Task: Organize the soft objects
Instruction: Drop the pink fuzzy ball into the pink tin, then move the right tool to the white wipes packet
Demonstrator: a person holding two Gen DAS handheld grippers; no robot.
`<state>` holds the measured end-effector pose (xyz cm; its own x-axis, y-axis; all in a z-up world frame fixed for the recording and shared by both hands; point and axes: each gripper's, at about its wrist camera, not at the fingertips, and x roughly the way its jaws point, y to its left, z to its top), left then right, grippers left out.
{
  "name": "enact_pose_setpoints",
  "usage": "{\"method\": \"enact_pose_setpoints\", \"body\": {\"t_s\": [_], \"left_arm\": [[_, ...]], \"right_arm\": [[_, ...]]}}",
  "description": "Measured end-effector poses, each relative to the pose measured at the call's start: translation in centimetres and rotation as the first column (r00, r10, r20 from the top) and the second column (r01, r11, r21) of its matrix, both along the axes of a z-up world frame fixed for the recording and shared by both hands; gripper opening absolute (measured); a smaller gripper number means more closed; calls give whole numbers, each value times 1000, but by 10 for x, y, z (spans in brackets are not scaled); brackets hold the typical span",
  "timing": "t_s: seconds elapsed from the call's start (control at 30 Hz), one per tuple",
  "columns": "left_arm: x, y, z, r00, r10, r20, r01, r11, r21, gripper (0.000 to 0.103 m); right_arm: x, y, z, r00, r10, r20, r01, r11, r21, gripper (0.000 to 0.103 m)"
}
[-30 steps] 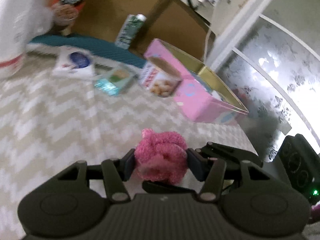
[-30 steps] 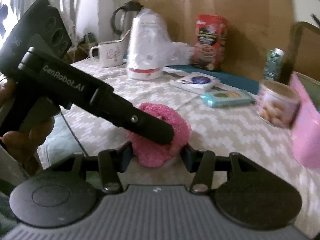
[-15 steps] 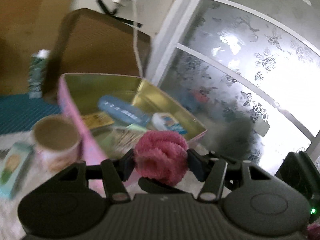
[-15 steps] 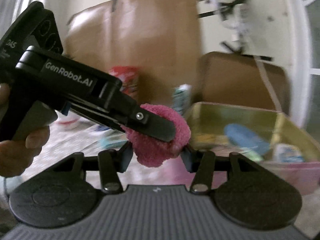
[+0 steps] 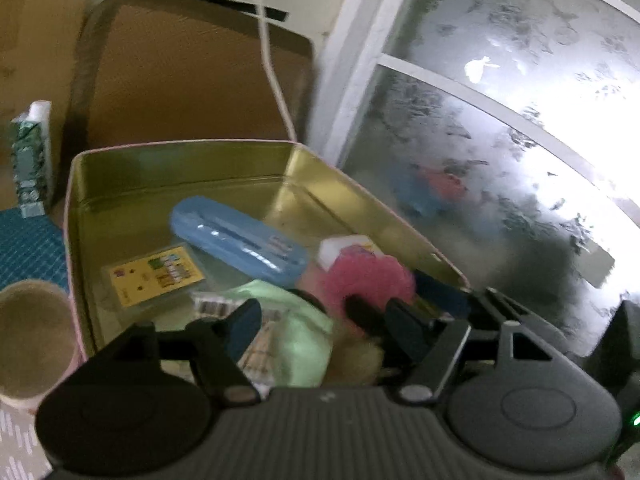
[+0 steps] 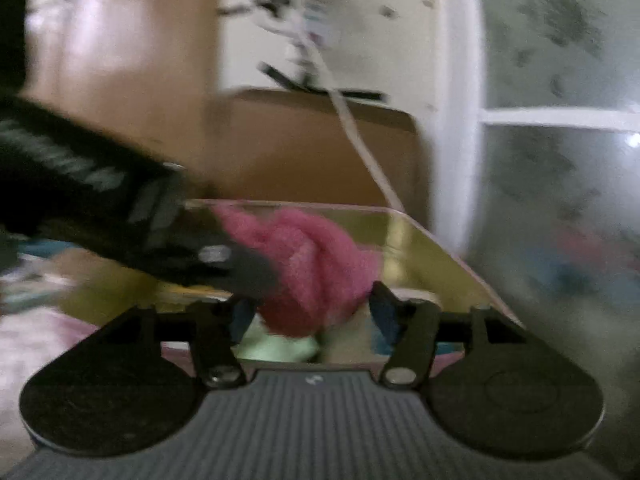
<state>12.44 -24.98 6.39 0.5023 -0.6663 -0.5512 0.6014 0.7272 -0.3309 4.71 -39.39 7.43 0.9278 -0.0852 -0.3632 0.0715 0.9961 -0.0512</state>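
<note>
A pink fluffy ball (image 5: 368,280) hangs low inside the open tin (image 5: 180,148), which is pink outside and gold inside. My left gripper (image 5: 320,318) is over the tin's near side. Its jaws are opening and the ball rests only against the right finger. In the right wrist view the ball (image 6: 312,264) sits loosely between the opening jaws of my right gripper (image 6: 314,310), in front of the tin's gold wall (image 6: 420,248). One of the left gripper's fingers (image 6: 248,268) crosses in from the left and touches the ball.
The tin holds a blue case (image 5: 240,240), a yellow card (image 5: 156,276), a light green cloth (image 5: 296,320) and a white packet (image 5: 344,246). A paper cup (image 5: 28,332) stands left of it. A brown board (image 5: 192,80) and a frosted window (image 5: 500,140) are behind.
Both grippers carried the pink ball rightwards from over the zigzag cloth to the tin. Their jaws have widened, and the ball has slipped from the middle of the left jaws toward the right finger.
</note>
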Motion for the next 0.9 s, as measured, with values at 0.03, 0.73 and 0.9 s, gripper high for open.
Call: {"method": "enact_pose_setpoints", "body": {"t_s": [0.03,0.73,0.9], "left_arm": [[0,1,-1,1000,6,2,-6,1000,4,70],[-98,115,-7,993,5,120,-7,1000,11,70],[-108,186,-28,982,165,88,-170,984,55,70]], "right_arm": [[-2,-4,-1,1000,-3,3,3,1000,19,64],[-55,25,15,988,10,152,-40,980,194,48],[-54,71,23,966,195,167,-221,963,156,36]]}}
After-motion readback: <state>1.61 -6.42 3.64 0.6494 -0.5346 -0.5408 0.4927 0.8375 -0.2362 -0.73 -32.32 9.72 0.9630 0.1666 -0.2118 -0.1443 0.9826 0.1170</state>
